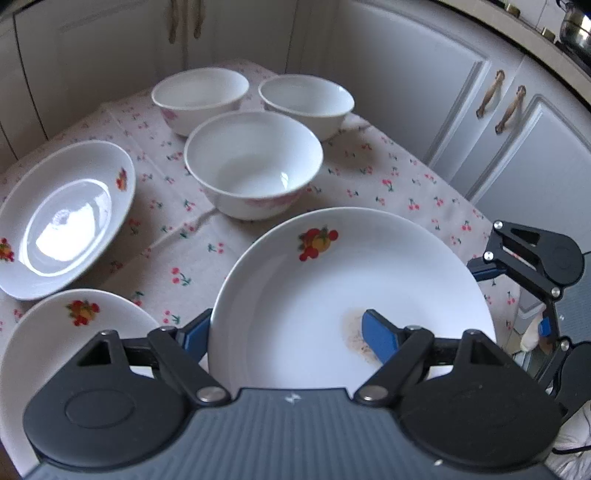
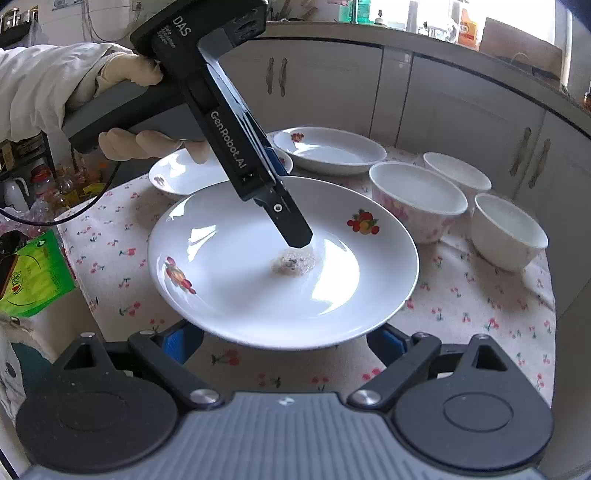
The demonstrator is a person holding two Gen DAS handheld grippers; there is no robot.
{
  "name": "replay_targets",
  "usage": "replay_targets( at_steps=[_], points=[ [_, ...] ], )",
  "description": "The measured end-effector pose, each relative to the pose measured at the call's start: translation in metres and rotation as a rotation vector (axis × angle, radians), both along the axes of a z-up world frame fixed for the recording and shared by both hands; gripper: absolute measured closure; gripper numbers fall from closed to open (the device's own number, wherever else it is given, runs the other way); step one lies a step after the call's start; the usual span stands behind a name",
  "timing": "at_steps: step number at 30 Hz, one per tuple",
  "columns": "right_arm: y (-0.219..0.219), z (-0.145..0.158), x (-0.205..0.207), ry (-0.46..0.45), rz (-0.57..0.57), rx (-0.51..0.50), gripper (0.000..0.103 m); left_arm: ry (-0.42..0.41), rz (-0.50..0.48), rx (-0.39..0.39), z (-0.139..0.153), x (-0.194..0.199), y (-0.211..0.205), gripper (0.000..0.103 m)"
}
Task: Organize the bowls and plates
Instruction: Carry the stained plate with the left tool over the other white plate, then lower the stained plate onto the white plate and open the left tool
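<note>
Two plates (image 1: 70, 214) lie at the left on the tabletop (image 1: 388, 173). The left claw (image 1: 284, 332) clenches the raised big plate (image 1: 351, 295) across its rim. Three bowls (image 1: 253, 162) stand behind. The right claw (image 2: 284, 341) hovers released beneath it.

Cherry-print cloth (image 1: 369, 177) spread over the bench, creased near the middle. Pale cabinet doors (image 1: 413, 92) behind, with curved handles (image 1: 511, 109). Steel pot (image 1: 576, 27) up on the counter at far right. Green packet (image 2: 35, 277) beside the bench's left edge, with a black cable (image 2: 74, 210) looping above it. Bottles and jars (image 2: 448, 26) along the bright window ledge.
</note>
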State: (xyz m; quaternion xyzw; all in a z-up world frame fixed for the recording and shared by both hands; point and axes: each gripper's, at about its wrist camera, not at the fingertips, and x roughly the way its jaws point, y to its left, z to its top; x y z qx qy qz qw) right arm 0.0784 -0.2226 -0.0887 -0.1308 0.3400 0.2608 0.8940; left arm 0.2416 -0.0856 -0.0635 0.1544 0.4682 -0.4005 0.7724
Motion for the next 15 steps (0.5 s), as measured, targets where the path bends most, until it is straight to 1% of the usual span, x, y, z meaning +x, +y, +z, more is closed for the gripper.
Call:
replay_targets(
  at_steps=[6,9,15],
  points=[
    [0.012,0.011,0.012,-0.01,0.034,-0.01,0.006,-0.039,0.029,-0.015,0.017,0.003,0.016,0.02],
    [0.024,0.016,0.021,-0.019,0.068,-0.014,0.006,-0.055,0.059,-0.022,0.024,0.007,0.032,0.02],
    [0.053,0.022,0.045,-0.024,0.144,-0.015,0.006,-0.072,0.133,-0.027,0.028,0.017,0.07,0.02]
  ],
)
